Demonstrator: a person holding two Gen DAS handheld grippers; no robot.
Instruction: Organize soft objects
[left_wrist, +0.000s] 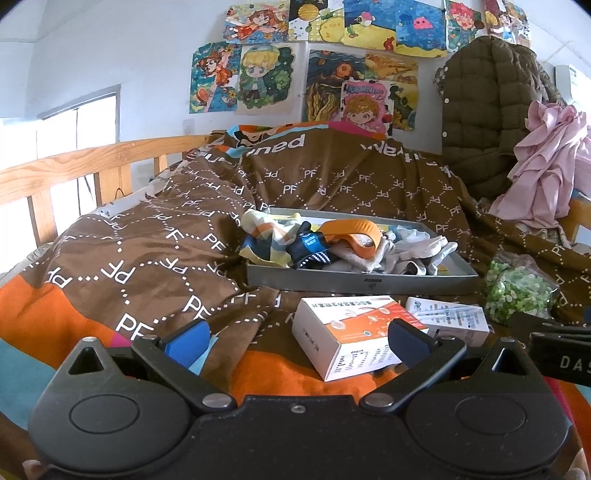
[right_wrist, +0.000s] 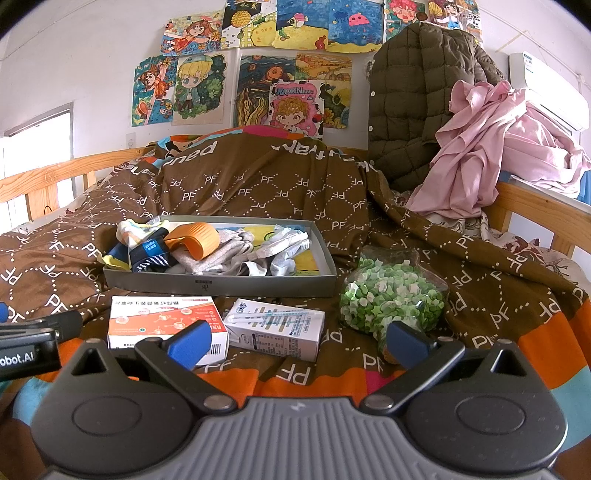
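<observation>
A shallow grey tray (left_wrist: 362, 282) (right_wrist: 221, 286) lies on the brown quilt and holds a heap of socks (left_wrist: 291, 243) (right_wrist: 147, 251), pale cloths (left_wrist: 417, 251) (right_wrist: 284, 247) and an orange curved piece (left_wrist: 354, 230) (right_wrist: 197, 238). Nearer lie an orange-and-white box (left_wrist: 351, 332) (right_wrist: 162, 319), a white carton (left_wrist: 450, 317) (right_wrist: 275, 326) and a bag of green and white beads (left_wrist: 513, 291) (right_wrist: 391, 295). My left gripper (left_wrist: 295, 338) stands open low over the quilt, its right finger in front of the orange box. My right gripper (right_wrist: 295, 339) is open too, short of the carton, nothing between its fingers.
The brown PF-patterned quilt (left_wrist: 155, 251) (right_wrist: 258, 184) covers a bed with wooden rails (left_wrist: 74, 166) (right_wrist: 528, 206). An olive quilted jacket (right_wrist: 406, 110) and pink cloth (right_wrist: 487, 147) hang at the right. Drawings cover the wall. The other gripper shows at each view's edge.
</observation>
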